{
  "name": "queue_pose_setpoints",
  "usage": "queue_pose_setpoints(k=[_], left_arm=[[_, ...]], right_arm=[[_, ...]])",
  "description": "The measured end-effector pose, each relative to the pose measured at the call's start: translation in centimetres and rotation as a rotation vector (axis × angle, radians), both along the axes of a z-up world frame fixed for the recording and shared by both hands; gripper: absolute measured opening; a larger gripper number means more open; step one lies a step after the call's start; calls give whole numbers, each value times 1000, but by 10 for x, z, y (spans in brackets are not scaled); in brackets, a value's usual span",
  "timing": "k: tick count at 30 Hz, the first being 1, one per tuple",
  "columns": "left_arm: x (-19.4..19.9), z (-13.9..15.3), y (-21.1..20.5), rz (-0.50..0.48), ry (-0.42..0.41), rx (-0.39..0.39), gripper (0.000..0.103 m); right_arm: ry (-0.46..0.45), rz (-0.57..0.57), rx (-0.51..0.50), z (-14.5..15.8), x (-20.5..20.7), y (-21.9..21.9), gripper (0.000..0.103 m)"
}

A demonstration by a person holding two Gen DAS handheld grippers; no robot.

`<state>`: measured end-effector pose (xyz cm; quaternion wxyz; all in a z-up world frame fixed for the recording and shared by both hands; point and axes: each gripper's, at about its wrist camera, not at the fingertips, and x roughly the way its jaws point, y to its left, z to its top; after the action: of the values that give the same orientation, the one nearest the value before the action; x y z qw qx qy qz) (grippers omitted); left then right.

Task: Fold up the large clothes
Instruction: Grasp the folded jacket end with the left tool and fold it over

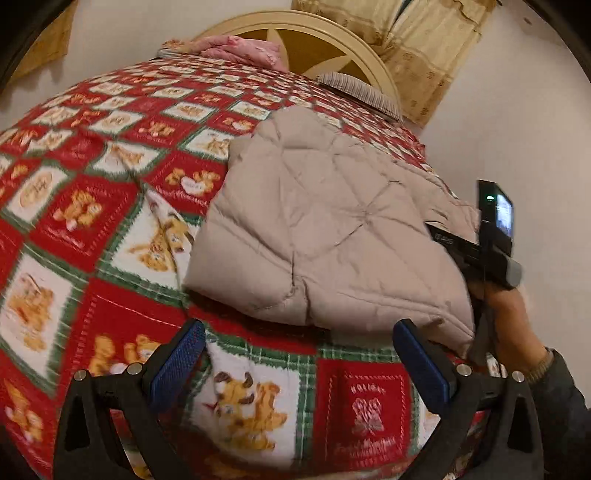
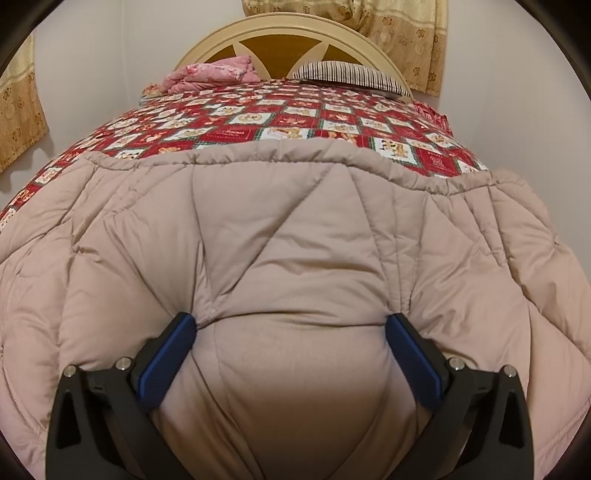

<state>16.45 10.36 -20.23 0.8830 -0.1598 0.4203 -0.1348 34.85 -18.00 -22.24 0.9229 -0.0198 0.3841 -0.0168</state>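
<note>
Item 1: beige quilted coat (image 2: 295, 236). It lies on the bed, on the red, white and green bear-print quilt (image 1: 110, 206), toward the quilt's right side as your left wrist view shows it. Diagonal stitch lines cross its padded surface.

Item 2: your left claw (image 1: 299, 343). Jaws spread wide, nothing between the blue pads (image 1: 177, 362); it hovers over bare quilt just short of the coat's near edge.

Item 3: your right claw (image 2: 291, 328). Jaws spread wide, both tips pushed into the coat's padding, a bulge of fabric between them but not pinched.

Item 4: your right hand (image 1: 506, 314). It grips the right tool's handle at the coat's right edge.

Item 5: head of bed. A cream arched headboard (image 2: 295, 29), a pink bundle of cloth (image 2: 218, 75) to its left and a striped pillow (image 2: 351, 74) to its right, both well apart from the coat.
</note>
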Motion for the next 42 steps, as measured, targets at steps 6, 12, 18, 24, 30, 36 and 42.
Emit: queue_pose_setpoints(k=[6,12,18,24,30,36,42], left_arm=[[38,-11,19,100,-32,-242,102],[79,-8,21,105,-55,-222,33],[46,83,-19,-30,-363,-91,19],[3,157,-135,-324,-656,111,18],[-22,166,-218,-529,-775,206,18],[-46,146,-297,-653,-807,262,18],[-48,83,-384,-814,-807,415,18]], right_arm=[[-13,0,4,1,-2,0,103],[-14,1,6,1,-2,0,103],[-22,8,34,3,-3,-1,103],[-57,39,156,7,-9,-14,103],[11,59,429,44,-37,-78,101],[-103,-101,553,79,-108,-210,102],[-270,-136,702,111,-146,-280,103]])
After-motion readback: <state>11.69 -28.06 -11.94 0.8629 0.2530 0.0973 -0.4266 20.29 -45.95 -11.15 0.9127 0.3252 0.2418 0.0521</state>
